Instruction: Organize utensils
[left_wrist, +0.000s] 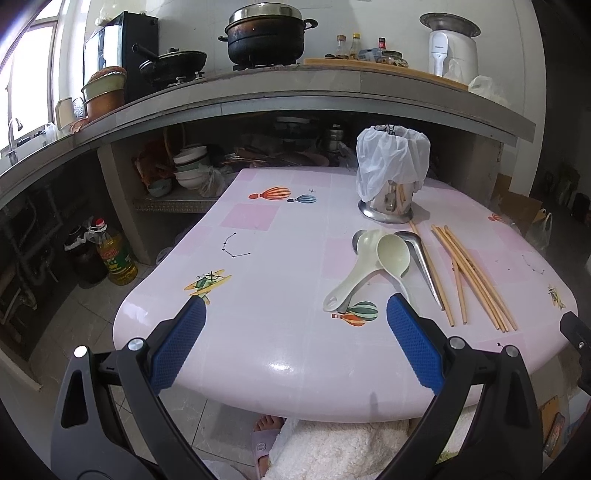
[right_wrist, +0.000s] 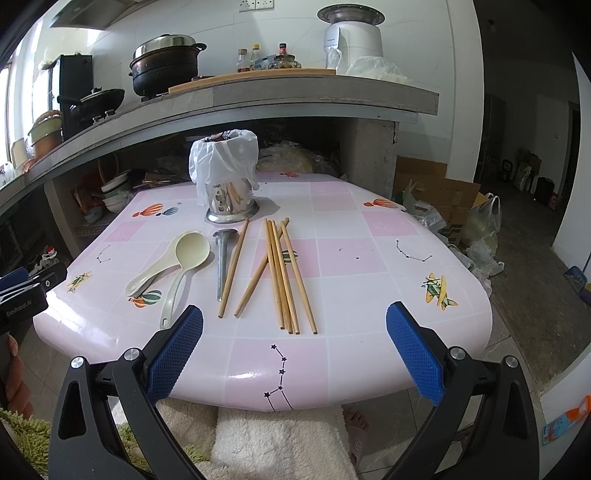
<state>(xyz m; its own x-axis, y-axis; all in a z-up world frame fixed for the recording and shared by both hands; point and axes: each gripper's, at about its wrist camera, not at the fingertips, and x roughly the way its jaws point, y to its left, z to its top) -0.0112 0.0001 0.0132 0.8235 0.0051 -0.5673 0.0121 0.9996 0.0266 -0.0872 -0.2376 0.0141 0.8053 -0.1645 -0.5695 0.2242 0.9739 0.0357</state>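
Lying loose beside the holder (right_wrist: 231, 195): chopsticks (right_wrist: 284, 273), spoons (right_wrist: 184, 258); both jaws agape.

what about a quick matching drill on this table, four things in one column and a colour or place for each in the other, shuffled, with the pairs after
Things
1. chopsticks
2. plastic spoons
3. holder
4. metal spoon

Descriptions
A. pale cream, overlapping, left of the other utensils
B. steel, upright at the back, with a white bag over its top
C. grey, lying flat between the cream utensils and the wooden ones
D. wooden, loose, lying flat in front of the steel container

Pairs: 1-D, 2-A, 3-B, 4-C
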